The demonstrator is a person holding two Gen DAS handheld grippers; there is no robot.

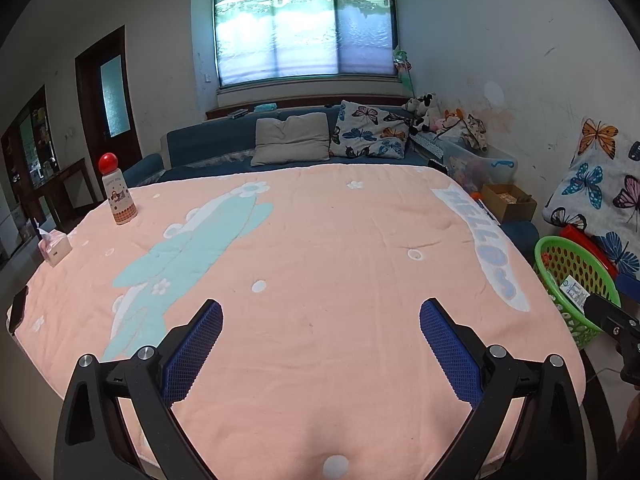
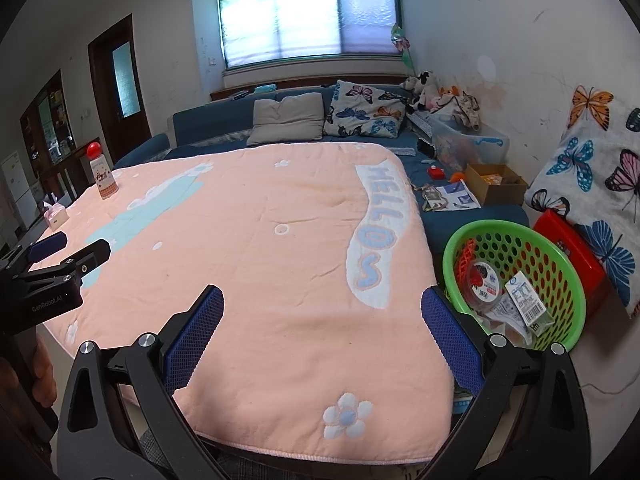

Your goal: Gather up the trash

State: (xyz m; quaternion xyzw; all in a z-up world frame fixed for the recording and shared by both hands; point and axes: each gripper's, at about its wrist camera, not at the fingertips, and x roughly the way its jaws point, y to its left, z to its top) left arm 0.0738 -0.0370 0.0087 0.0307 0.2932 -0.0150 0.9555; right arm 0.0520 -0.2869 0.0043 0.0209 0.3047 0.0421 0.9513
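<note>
At the lower right of the right wrist view we see one round green plastic basket (image 2: 516,240), its wall full of holes, holding crumpled wrappers (image 2: 520,300) and a small round tub, just off the edge of the table. Across the middle of both frames spreads a soft pink quilted cloth (image 1: 320,248) with pale flowers, bearing one red-capped bottle (image 1: 117,192) and one tissue box (image 1: 56,250) at the upper left. Our left gripper (image 1: 321,320) and right gripper (image 2: 322,308) hang over it, blue ribbed pads spread wide, holding nothing; beyond stand a blue sofa (image 1: 224,136), two cushions and a window (image 1: 304,28).
</note>
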